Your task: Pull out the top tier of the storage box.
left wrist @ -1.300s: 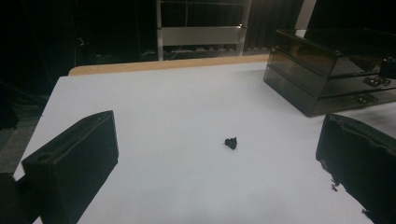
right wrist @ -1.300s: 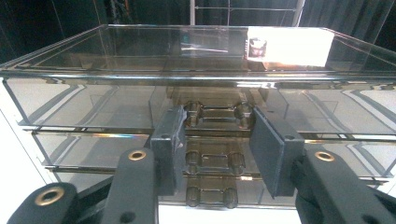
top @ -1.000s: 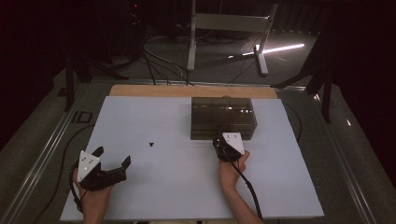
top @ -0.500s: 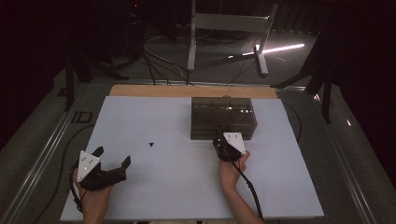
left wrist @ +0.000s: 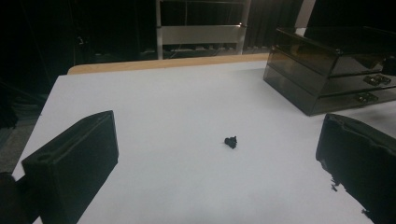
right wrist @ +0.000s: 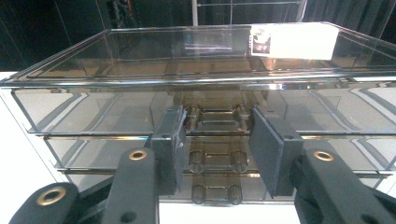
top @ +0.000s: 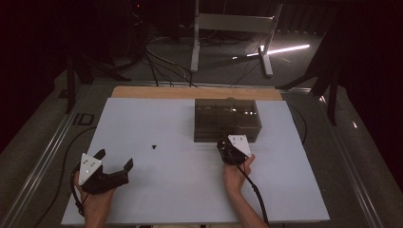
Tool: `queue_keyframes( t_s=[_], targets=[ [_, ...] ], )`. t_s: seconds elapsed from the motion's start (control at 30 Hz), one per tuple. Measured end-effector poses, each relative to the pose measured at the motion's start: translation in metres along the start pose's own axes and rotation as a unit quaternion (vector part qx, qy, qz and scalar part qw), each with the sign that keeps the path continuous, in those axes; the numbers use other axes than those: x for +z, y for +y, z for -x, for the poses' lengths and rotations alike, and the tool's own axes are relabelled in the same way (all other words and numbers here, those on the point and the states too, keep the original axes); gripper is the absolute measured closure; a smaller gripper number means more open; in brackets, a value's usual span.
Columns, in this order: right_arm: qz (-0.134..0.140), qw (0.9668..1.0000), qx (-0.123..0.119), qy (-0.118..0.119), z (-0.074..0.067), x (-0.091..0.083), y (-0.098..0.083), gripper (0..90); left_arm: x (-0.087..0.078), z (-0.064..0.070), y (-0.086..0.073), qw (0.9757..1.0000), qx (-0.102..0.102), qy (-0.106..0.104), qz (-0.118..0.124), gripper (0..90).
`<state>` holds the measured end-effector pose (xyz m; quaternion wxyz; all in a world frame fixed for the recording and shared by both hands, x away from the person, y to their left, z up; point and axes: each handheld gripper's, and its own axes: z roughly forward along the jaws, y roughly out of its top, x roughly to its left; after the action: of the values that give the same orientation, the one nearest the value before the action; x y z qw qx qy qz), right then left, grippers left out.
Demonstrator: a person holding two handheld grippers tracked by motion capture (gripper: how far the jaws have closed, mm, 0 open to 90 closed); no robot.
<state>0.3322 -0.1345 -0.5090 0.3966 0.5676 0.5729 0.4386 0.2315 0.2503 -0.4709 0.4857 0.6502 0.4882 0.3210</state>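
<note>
The right gripper [right wrist: 215, 149] stands at the front of a smoked clear drawer box [top: 227, 118], its jaws partly open on either side of the top drawer's handle [right wrist: 215, 116], the pads [right wrist: 273, 151] seemingly not yet pressing on it, so nothing is gripped. Set against the high views of the last second, nothing has changed: both hands, the box and the small black object lie just as they did, which suggests a pause to line up on the handle rather than a pull under way, with all the drawers looking shut and the opening not yet begun. In the high view the right hand [top: 236, 172] reaches forward from the table's near edge, forearm roughly straight, the gripper level and pointing away from the person at the box front, its grey plate uppermost and its cable trailing back along the arm. The left gripper [top: 111, 166] rests well apart near the table's near left corner, jaws wide open and empty, angled toward the table's middle, the left hand [top: 97, 202] wrapped around its body. Ahead of it, in the left gripper view, a small black object [left wrist: 230, 141] lies alone on the white table [top: 157, 190], untouched. The box sits toward the far right of the table, close to the wooden strip [top: 190, 93] along the back edge. Closing the jaws on the handle appears to be the next move.
</note>
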Motion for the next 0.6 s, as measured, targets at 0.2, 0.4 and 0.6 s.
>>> queue_keyframes(
  t_s=[0.2, 0.4, 0.6],
  targets=[
    [-0.001, 1.0000, 0.001, 0.003, 0.001, -0.005, -0.001, 56.4, 0.000, 0.000, 0.000, 1.0000, -0.001, 0.001, 0.001, 0.4],
    [-0.004, 1.0000, 0.002, 0.005, 0.001, -0.011, -0.002, 56.2, 0.000, 0.000, 0.000, 1.0000, 0.000, 0.001, 0.001, 0.4],
    [-0.007, 0.9999, 0.008, 0.013, 0.007, -0.012, -0.003, 29.4, 0.000, 0.000, 0.000, 1.0000, 0.000, 0.001, 0.001, 0.4]
  ],
)
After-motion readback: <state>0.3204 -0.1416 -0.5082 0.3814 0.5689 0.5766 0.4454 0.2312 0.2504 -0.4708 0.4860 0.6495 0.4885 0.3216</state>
